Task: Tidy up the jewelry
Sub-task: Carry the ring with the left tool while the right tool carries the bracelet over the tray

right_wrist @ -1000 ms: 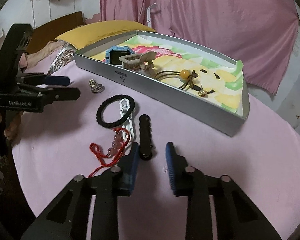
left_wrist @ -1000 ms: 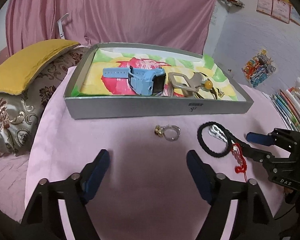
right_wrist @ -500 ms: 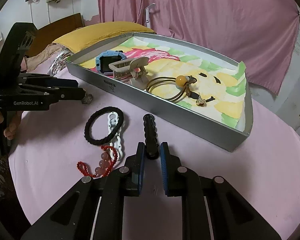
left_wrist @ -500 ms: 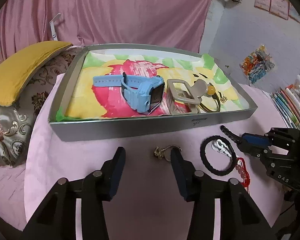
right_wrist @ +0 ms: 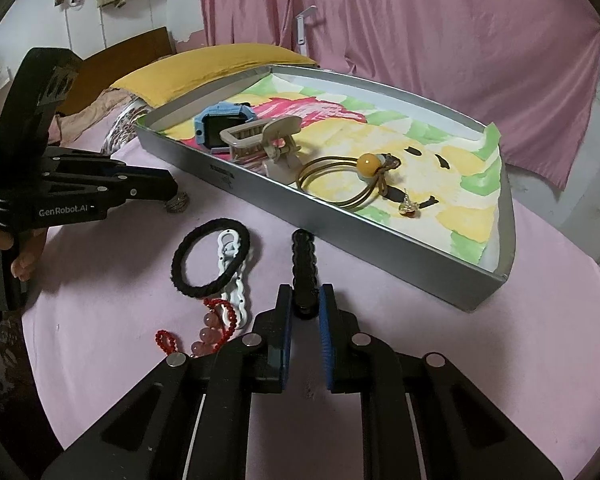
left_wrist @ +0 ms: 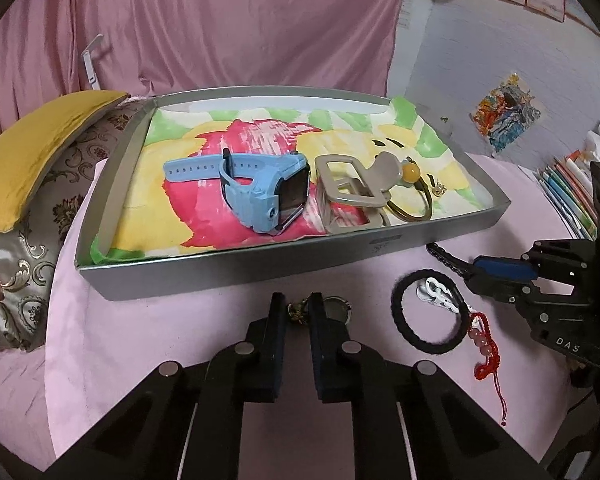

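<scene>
Before the tray, left tongs clamp the ring; right tongs clamp the black clip.

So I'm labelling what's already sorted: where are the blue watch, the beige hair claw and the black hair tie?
blue watch (left_wrist: 290, 196), left wrist view, on its dark screen.
beige hair claw (left_wrist: 346, 196), left wrist view, on its upper frame.
black hair tie (right_wrist: 182, 254), right wrist view, on its left arc.

A pink curtain hangs behind a table draped in pink cloth. A yellow cushion lies left — a white wall with posters stands right.
</scene>
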### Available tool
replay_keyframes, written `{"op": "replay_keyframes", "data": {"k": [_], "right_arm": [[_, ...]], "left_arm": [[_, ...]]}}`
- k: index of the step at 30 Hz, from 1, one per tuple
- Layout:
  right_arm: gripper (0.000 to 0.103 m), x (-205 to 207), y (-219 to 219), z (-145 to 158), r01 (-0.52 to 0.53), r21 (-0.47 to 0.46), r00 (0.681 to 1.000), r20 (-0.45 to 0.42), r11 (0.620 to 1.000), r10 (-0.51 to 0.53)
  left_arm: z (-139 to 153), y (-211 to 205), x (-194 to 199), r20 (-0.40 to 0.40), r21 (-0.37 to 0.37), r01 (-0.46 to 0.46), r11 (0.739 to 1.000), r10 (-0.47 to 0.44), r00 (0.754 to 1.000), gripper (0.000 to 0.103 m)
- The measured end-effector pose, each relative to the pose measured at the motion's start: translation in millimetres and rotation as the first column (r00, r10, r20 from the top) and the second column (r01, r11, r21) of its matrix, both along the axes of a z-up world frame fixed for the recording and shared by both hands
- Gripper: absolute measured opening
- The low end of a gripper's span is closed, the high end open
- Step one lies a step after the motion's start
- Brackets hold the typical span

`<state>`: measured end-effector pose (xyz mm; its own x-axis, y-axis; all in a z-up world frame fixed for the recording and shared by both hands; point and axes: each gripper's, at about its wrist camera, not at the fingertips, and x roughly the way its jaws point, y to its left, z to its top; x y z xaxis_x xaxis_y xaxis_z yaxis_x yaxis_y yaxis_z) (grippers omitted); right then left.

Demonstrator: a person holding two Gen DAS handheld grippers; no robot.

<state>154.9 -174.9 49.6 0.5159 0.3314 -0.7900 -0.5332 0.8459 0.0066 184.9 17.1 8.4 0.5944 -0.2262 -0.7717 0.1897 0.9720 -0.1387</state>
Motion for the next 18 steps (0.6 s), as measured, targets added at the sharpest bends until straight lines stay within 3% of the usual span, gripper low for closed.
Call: {"op": "replay_keyframes", "data": {"k": [10,14,18], "right_arm": [[0.010,-24,-3,12,-0.012,0.046,0.998,0.056,0.999,0.009],[0.010,-39,-7,27,0.007,0.072,0.988,0.154,0.997,-0.018],[0.010,-51,-7,47,0.021,0.112,0.958,0.283,0.993,-0.052]], "left_arm": [[6,-2,-25,0.060,-0.029,-0.010,1.000,0.012,0.998,0.011],[16,-7,-37,0.126,-0.034,-0.003,0.999,0.007,0.992,0.011],[28,-10,-44,0.206,-0.048,-0.011,0.999,0.021,0.978,0.011]]}}
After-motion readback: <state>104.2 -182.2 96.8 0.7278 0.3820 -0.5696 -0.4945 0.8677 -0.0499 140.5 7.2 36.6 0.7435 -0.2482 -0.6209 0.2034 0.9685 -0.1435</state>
